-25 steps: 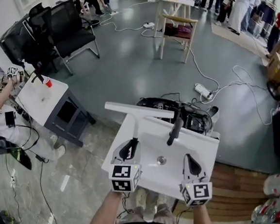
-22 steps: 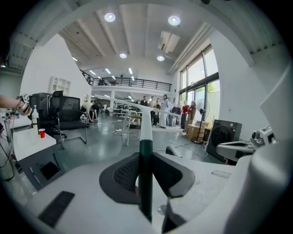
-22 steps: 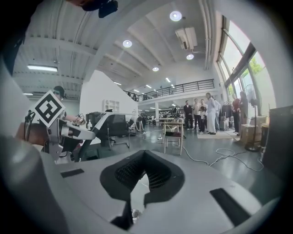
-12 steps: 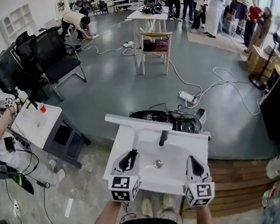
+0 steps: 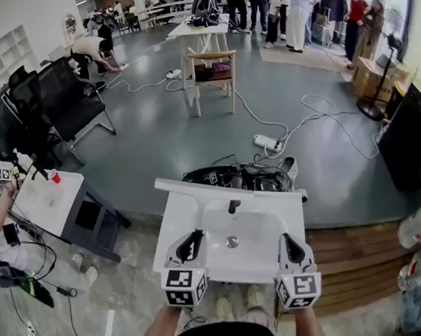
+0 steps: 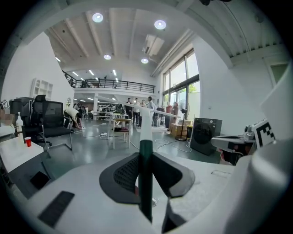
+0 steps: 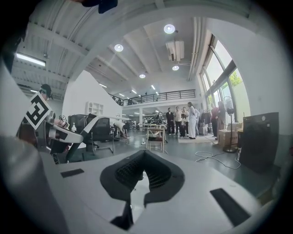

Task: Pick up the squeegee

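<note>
1. Squeegee (image 6: 145, 137) is gripped by its dark green handle between the jaws of the left gripper (image 5: 193, 240).
2. Its white shaft runs forward from the jaws to a white blade bar, which in the head view lies across the back-left edge of the white sink (image 5: 173, 225).
3. Right gripper (image 7: 143, 155) is clenched on nothing, jaw tips together, above the sink's front-right rim.
4. Black faucet (image 5: 234, 206) stands behind the drain (image 5: 232, 241).
</note>
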Demonstrator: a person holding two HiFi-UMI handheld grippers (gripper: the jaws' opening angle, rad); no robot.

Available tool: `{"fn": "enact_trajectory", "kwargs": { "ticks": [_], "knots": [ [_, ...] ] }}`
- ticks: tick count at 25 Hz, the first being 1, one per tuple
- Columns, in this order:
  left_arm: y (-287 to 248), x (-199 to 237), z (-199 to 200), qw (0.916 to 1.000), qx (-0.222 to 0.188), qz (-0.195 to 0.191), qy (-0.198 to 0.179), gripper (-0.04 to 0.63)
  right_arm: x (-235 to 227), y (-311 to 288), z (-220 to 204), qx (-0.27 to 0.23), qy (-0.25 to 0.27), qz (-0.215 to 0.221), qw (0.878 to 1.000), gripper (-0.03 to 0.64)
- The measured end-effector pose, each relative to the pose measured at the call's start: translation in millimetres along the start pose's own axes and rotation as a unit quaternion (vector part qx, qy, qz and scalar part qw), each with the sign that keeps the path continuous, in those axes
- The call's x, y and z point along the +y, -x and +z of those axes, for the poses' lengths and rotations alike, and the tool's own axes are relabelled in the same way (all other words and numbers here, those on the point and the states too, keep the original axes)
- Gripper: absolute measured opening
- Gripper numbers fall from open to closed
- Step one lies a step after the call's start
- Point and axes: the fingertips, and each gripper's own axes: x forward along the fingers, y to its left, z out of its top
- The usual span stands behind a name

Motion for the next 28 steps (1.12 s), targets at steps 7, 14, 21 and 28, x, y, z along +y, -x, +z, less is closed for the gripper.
{"fn": "enact_trajectory", "kwargs": {
  "ticks": [7,14,21,28],
  "knots": [
    [5.6,-3.8,-1.9,1.0,-0.002,-0.004,0.0,0.084,1.7,7.6,-2.1,0.002,-0.002,-0.003,1.0,-0.003],
    [5.9,-5.8,-1.7,1.0,0.001,-0.002,0.001,0.084,2.1,8.7,1.6,0.002,0.001,0.0,1.0,-0.003],
    [4.4,-3.7,-2.0,1.0,0.001,-0.001,-0.001,0.084,4.2,3.4,-2.3,0.004,0.0,0.005,1.0,-0.003],
    [3.8,0.4,-1.6,1.0,0.003,0.0,0.0,0.084,7.6,-0.1,-0.4,0.002,0.0,0.006,1.0,-0.003]
  ]
}}
